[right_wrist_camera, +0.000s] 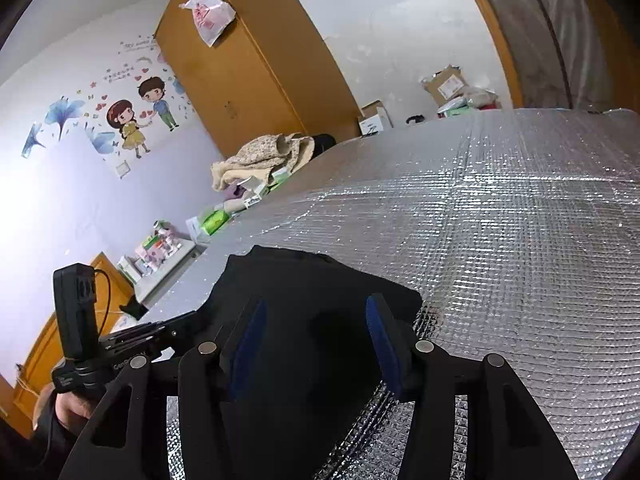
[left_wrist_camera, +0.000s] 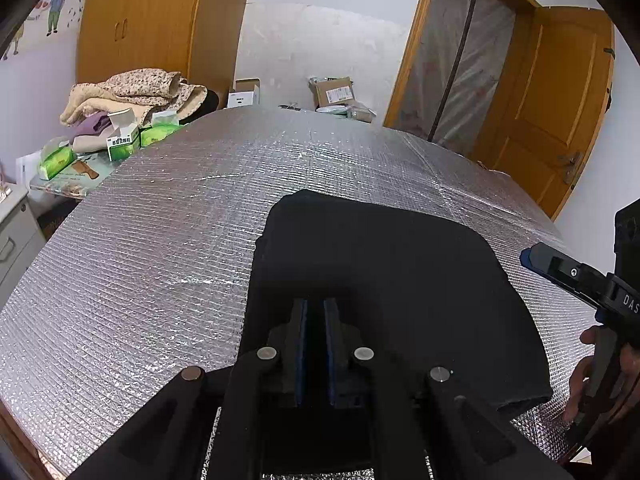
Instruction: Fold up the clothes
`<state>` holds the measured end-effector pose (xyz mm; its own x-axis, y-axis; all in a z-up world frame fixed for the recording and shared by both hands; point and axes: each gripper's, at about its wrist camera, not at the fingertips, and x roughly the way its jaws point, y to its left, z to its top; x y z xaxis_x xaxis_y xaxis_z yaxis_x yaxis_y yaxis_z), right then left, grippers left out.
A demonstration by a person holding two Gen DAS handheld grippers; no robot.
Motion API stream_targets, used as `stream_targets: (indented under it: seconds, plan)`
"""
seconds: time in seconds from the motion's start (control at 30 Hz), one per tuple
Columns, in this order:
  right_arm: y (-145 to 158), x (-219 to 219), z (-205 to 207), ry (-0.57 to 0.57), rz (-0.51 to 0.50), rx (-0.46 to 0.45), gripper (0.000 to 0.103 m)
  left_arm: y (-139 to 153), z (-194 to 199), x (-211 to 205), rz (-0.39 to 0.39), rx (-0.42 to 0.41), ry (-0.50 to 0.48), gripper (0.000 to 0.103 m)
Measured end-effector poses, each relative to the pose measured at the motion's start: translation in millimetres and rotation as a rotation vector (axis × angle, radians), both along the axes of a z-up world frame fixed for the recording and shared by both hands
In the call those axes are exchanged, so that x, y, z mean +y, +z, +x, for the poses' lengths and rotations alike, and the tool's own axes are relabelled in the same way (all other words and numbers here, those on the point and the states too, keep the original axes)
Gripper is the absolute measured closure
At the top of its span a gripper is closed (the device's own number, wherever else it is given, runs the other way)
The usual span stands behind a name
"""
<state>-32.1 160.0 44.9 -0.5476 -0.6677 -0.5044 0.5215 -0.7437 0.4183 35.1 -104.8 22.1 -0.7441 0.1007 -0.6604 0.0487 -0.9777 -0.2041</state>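
Observation:
A black garment [left_wrist_camera: 380, 280] lies folded into a rough rectangle on the silver foil-covered table [left_wrist_camera: 160, 240]. My left gripper [left_wrist_camera: 316, 308] sits low over the garment's left part. Its blue pads are drawn close, with only a thin dark strip of cloth between them. My right gripper [right_wrist_camera: 316, 320] hovers open over the garment's [right_wrist_camera: 304, 292] right corner, nothing between its fingers. It also shows in the left wrist view as the right gripper [left_wrist_camera: 536, 258], held by a hand [left_wrist_camera: 584, 380]. The left gripper [right_wrist_camera: 168, 330] appears in the right wrist view at the garment's left edge.
A heap of floral and beige clothes [left_wrist_camera: 136, 92] and green tissue packs [left_wrist_camera: 60, 160] crowd the far left side table. Cardboard boxes [left_wrist_camera: 334, 92] stand beyond the table's far edge. A wooden wardrobe [left_wrist_camera: 152, 20] and a door [left_wrist_camera: 552, 100] line the walls.

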Motion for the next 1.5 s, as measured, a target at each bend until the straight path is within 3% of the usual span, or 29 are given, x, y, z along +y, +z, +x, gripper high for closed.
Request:
stream_targets:
  seconds: [0.2,0.27,0.33,0.6,0.7,0.8,0.83,1.07,1.37,1.5]
  plan:
    - [-13,-3,-11,0.033,0.009,-0.148,0.048,-5,1,1,0.000,-0.010,-0.001,0.096]
    - [-13,-6,-8,0.036,0.026,-0.130,0.054,-5,1,1,0.001,-0.011,-0.002,0.096]
    - [-12,-6,-5,0.036,0.028,-0.101,0.066,-6,1,1,0.001,-0.012,-0.003,0.096]
    - [2,-3,6,0.002,0.023,0.070,0.069,-6,0,-2,0.007,-0.012,-0.008,0.096]
    - [3,-2,7,-0.002,0.022,0.098,0.067,-4,2,-3,0.011,-0.009,-0.004,0.096]
    - [5,-7,8,0.006,0.049,0.109,0.050,2,7,-3,0.013,0.012,0.001,0.096]
    - [5,-9,9,0.010,0.061,0.110,0.049,3,8,-4,0.011,0.016,0.001,0.096]
    - [2,-21,11,0.036,0.119,0.122,0.048,-7,10,-6,-0.002,0.000,-0.006,0.096]
    - [-22,-30,-8,0.031,0.181,-0.042,0.048,1,1,-3,-0.015,0.011,-0.014,0.096]
    - [-27,-35,-10,0.048,0.200,-0.068,0.045,9,-17,-1,-0.025,0.025,-0.017,0.096]
